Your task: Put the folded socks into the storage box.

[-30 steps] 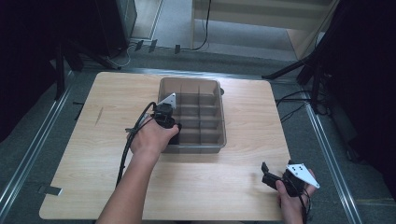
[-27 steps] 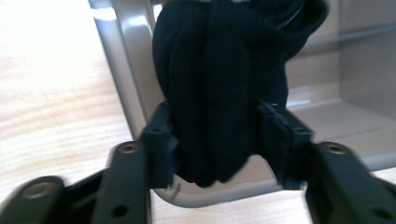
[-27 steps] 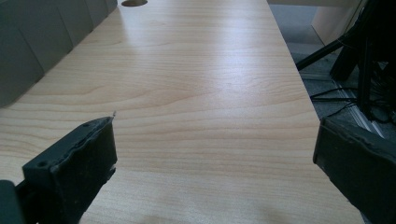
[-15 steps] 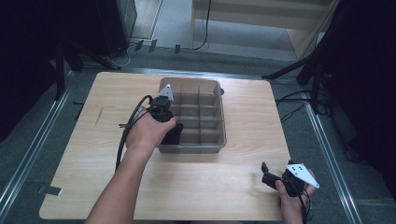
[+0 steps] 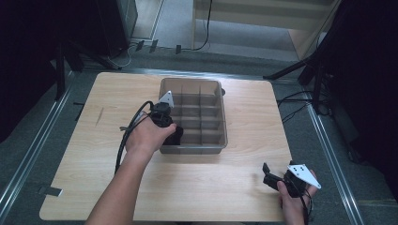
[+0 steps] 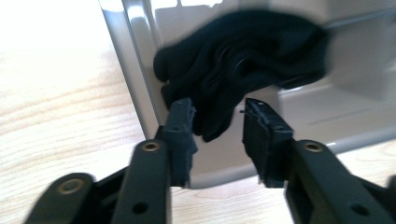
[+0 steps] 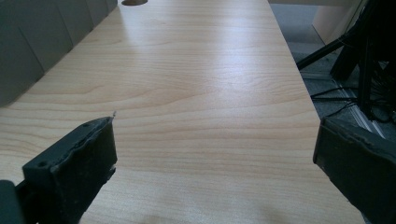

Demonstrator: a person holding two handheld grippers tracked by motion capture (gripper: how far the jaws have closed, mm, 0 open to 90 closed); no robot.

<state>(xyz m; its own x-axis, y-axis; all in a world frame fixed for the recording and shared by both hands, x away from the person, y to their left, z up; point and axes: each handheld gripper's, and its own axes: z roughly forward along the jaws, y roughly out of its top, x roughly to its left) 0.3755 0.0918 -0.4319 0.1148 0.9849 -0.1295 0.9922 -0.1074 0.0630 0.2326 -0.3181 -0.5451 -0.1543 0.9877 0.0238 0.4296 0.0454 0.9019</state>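
Left claw [image 6: 217, 122] spread around black cloth [image 6: 243, 60] in unlabelled grey organizer [image 5: 192, 117]; right claw [image 7: 210, 154] wide apart.

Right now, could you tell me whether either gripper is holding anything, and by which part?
Neither holds anything. The left gripper has its jaws parted around a hanging fold of the black cloth in the grey divided bin, not closed on it. The right gripper is open over the table.

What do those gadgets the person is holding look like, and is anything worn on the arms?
Each hand grips a black tool. The left gripper has two blocky black jaws with brass-coloured rivets, and a black cable trails from it. The right gripper carries a pale three-cornered plate on top. The forearms are bare: no sleeves, no gloves.
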